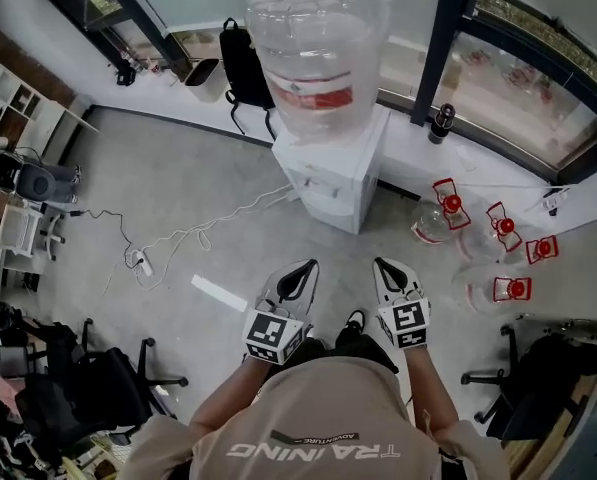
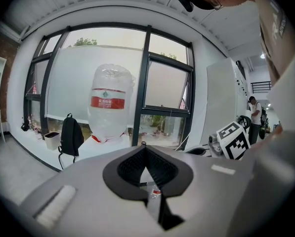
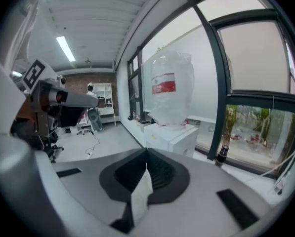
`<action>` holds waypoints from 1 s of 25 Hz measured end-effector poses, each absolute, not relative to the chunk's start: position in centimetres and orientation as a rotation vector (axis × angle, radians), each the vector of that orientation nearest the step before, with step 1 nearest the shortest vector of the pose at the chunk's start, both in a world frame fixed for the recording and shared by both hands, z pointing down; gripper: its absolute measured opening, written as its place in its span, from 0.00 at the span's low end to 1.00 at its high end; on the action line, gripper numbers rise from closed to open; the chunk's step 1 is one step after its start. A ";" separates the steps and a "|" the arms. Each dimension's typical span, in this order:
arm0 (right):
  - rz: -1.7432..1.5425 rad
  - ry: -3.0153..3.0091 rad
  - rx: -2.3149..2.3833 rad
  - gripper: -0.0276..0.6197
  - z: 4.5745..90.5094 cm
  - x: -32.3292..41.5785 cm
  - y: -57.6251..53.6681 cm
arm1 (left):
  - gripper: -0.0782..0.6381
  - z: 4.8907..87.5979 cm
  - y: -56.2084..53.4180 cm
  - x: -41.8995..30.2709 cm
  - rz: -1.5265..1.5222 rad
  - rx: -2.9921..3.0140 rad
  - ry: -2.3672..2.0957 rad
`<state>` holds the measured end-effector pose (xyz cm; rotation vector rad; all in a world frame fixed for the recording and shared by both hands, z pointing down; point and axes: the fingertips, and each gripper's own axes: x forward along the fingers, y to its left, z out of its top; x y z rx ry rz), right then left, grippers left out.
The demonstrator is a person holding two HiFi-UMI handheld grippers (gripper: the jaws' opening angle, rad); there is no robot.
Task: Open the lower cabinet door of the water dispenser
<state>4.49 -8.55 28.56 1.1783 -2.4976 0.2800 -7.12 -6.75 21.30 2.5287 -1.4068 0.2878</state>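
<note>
The lower cabinet door can hardly be made out: the head view looks steeply down on the white water dispenser (image 1: 330, 173) under its plastic-wrapped bottle (image 1: 318, 48), and in both gripper views the grippers' own bodies cover its base. It stands by the window on the grey floor (image 1: 178, 178), well ahead of the left gripper (image 1: 306, 266) and right gripper (image 1: 381, 264), both closed on nothing
</note>
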 end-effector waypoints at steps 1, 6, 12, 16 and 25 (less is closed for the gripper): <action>0.244 -2.490 1.159 0.06 28.6 4.4 -9.0 | 0.12 21.5 -7.2 -7.0 0.293 2.524 -1.408; 0.169 -2.456 1.087 0.06 29.7 3.7 -10.2 | 0.12 22.7 -9.4 -6.5 0.323 2.515 -1.372; 0.264 -2.445 1.172 0.06 30.2 2.8 -12.9 | 0.12 23.1 -13.0 -7.0 0.298 2.575 -1.292; 0.291 -2.421 1.225 0.06 29.1 1.4 -14.1 | 0.12 22.7 -15.6 -8.5 0.284 2.623 -1.248; 0.338 -2.449 1.289 0.06 28.0 -2.6 -17.9 | 0.12 25.4 -20.3 -11.6 0.269 2.622 -1.195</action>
